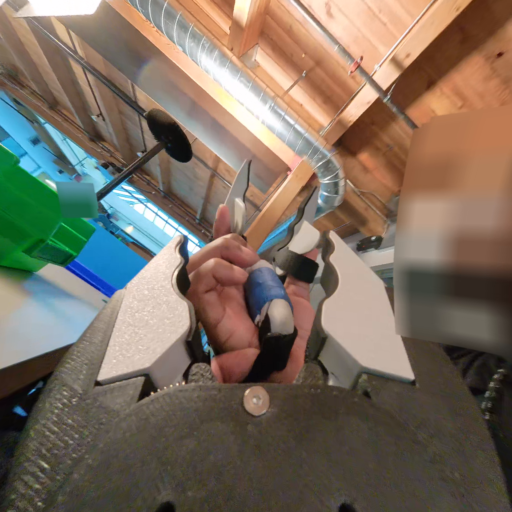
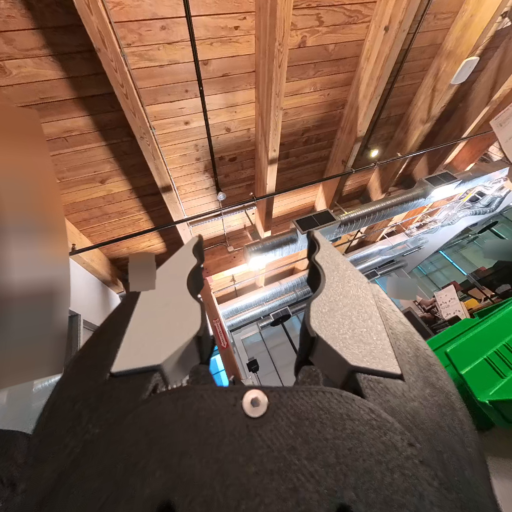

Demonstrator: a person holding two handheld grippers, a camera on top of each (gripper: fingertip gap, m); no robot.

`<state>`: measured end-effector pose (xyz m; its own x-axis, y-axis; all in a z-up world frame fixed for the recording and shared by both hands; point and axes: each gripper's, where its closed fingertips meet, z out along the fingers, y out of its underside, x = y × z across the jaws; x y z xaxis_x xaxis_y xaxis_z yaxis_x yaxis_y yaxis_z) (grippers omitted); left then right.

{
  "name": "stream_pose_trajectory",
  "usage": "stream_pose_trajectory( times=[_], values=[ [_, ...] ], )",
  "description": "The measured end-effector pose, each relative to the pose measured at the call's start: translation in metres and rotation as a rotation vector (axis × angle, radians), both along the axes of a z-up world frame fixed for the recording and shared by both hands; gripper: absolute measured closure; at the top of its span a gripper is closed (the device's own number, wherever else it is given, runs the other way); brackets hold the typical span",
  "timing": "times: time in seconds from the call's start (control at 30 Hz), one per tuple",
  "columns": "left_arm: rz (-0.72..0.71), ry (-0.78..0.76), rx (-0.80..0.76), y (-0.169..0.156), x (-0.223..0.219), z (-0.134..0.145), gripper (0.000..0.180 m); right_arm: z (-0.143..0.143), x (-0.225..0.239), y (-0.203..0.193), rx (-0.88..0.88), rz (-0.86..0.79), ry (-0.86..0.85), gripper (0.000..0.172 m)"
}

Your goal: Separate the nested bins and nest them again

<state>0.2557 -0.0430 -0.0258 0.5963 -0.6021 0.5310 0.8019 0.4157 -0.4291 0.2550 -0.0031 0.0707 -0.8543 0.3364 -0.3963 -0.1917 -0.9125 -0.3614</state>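
Both grippers are pointed up toward a wooden ceiling, and nothing is pressed between the pads of either one.

In the left wrist view, the left gripper is seen with its jaws spread wide. Between and beyond its fingers, the person's other hand is seen wrapped round the blue-taped handle of the right gripper, whose own jaws are likewise parted. The green bins are found at about nine o'clock from the left fingertips, well apart from them, resting on the grey table; no finger is in contact with the bins. Whether the bins are nested cannot be told from this view.

In the right wrist view, the right gripper's jaws are held wide, with only ceiling and silver ducts seen through the gap. The green bins are placed at about four o'clock from the fingertips, off to the side and well clear of both pads.
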Motion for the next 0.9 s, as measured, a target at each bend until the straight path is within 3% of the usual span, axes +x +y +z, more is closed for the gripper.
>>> stream_pose_trajectory(
  times=[0.07, 0.2, 0.3, 0.47, 0.6, 0.8, 0.9],
  values=[
    [0.012, 0.013, -0.008, -0.003, 0.001, -0.003, 0.084, -0.003, -0.006, 0.006, 0.004, -0.018, -0.04, 0.104],
    [0.188, 0.05, -0.112, -0.002, -0.017, -0.011, 0.092, -0.017, -0.015, 0.017, 0.013, -0.04, -0.043, 0.135],
    [0.249, 0.089, -0.184, 0.005, -0.022, -0.011, 0.094, -0.027, -0.026, 0.014, 0.085, -0.078, -0.087, 0.17],
    [0.438, 0.148, -0.359, 0.004, -0.046, -0.015, 0.1, -0.046, -0.049, 0.015, 0.234, -0.197, -0.203, 0.171],
    [0.598, 0.289, -0.488, -0.013, -0.069, -0.004, 0.105, -0.054, -0.067, 0.012, 0.37, -0.294, -0.259, 0.17],
    [1.057, 0.42, -0.861, -0.081, -0.164, 0.012, 0.105, -0.071, -0.103, 0.011, 0.623, -0.504, -0.396, 0.168],
    [1.156, 0.384, -1.094, -0.114, -0.22, 0.006, 0.095, -0.086, -0.119, 0.021, 0.696, -0.572, -0.476, 0.164]
  ],
)
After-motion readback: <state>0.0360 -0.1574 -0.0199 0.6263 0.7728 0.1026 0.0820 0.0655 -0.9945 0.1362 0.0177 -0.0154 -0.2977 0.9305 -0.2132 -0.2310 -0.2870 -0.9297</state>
